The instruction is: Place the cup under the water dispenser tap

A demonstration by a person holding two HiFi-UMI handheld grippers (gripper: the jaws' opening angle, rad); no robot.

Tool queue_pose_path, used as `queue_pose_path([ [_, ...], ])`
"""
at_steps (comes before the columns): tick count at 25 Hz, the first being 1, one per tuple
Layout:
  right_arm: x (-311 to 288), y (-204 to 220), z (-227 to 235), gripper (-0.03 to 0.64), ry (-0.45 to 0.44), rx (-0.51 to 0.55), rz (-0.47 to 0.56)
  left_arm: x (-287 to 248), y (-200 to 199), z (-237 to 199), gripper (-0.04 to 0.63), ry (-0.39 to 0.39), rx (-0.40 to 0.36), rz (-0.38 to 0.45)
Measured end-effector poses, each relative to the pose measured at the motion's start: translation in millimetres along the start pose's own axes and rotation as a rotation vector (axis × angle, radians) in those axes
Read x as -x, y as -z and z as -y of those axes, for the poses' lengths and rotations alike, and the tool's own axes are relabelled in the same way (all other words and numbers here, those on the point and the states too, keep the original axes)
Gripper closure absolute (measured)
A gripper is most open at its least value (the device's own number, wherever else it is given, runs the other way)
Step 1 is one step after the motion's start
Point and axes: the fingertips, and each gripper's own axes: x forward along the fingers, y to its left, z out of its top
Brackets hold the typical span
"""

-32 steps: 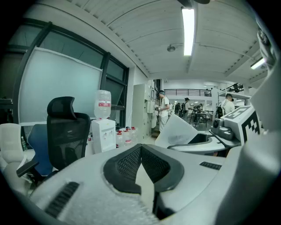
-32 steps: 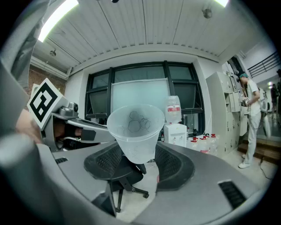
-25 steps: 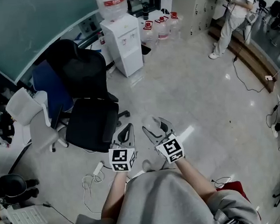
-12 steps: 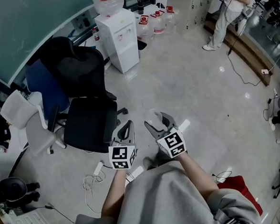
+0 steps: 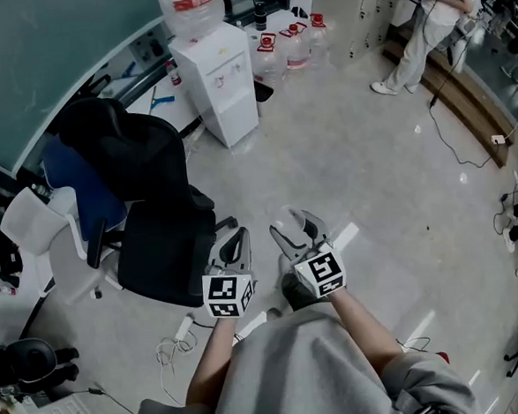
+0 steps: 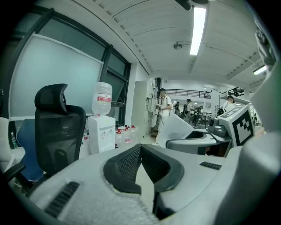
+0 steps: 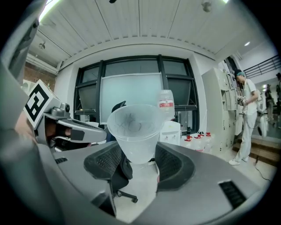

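A translucent plastic cup [image 7: 135,131] stands upright between the pads of my right gripper [image 7: 137,154], which is shut on its lower part. In the head view the cup [image 5: 286,221] sits at the tip of the right gripper [image 5: 293,232], low over the floor. My left gripper [image 5: 235,248] hangs beside it on the left, its jaws [image 6: 141,151] shut on nothing. The white water dispenser [image 5: 219,79], with a bottle on top, stands far ahead at the wall. It also shows small behind the cup [image 7: 170,128] and in the left gripper view [image 6: 102,132].
A black office chair [image 5: 153,213] and a white chair [image 5: 45,243] stand to the left between me and the dispenser. Several water bottles [image 5: 288,49] sit on the floor right of it. A power strip with cable [image 5: 181,327] lies near my feet. A person [image 5: 431,13] stands far right.
Both grippers have moved forward together across the floor, the cup still in the right one. The chairs have slid left and nearer in the head view.
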Motion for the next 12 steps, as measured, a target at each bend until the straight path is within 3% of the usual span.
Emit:
queue_pose_path([
  [12, -60, -67, 129, 0.377, -0.023, -0.004, 0.146, -131, -92, -12, 0.586, -0.046, -0.011, 0.073],
])
